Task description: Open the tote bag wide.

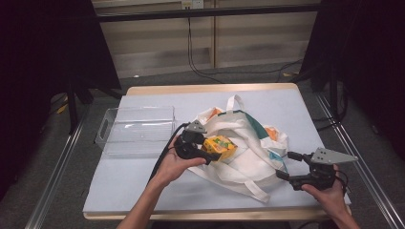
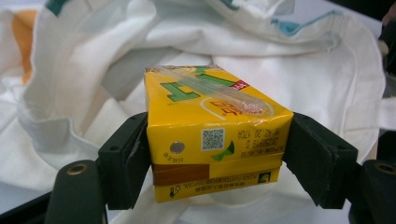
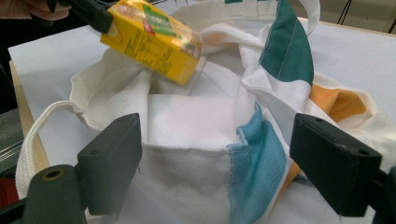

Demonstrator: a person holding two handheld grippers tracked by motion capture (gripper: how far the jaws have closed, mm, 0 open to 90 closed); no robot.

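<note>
A yellow juice carton [image 1: 220, 147] with a straw taped to it hangs over the mouth of a white cloth tote bag [image 1: 243, 143]. My left gripper [image 1: 210, 153] is shut on the carton [image 2: 215, 135], both pads pressed against its sides. From the right gripper view the carton [image 3: 152, 39] is tilted above the bag's opening [image 3: 187, 116]. The bag has teal, blue and orange patches and lies slumped on the grey table mat [image 1: 143, 176]. My right gripper [image 1: 286, 165] stands open at the bag's right edge, its jaws wide apart with the bag's rim [image 3: 196, 154] between them, untouched.
A clear plastic bin [image 1: 136, 130] sits empty on the mat left of the bag. The bag's rope handles [image 1: 248, 186] trail toward the front edge. Black cables run from the left gripper and across the floor behind the table.
</note>
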